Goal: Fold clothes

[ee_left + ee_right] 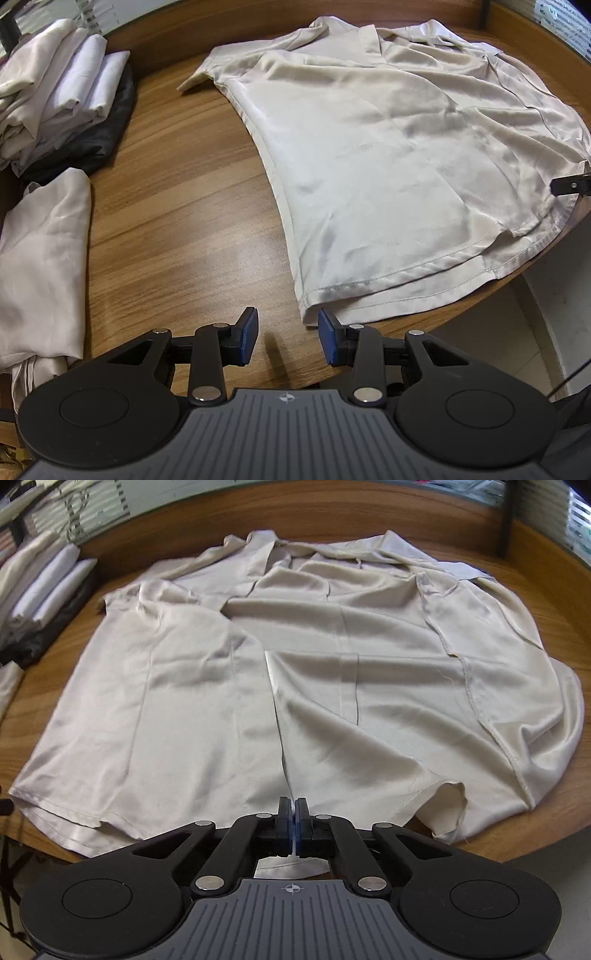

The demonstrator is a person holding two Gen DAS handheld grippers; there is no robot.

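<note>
Beige shirt [295, 686] spread flat on worktop [177, 236]. Right hand-held gripper [294, 814] clenched on its near hem; left hand-held gripper [288, 334] released beside the corner. We'd pinch that corner, then lift evenly.

No words, brand names or numbers can be read in either view. The only sign is a small pale emblem, a circle crossed by a horizontal and a vertical line, printed on the ribbed grey housing [288, 435] of the left gripper [288, 334]; the same emblem stands on the housing of the right gripper [294, 821]. At the top right of the left wrist view a pale panel [565, 22] carries dark rows that may be lines of print, too blurred to make out.
</note>
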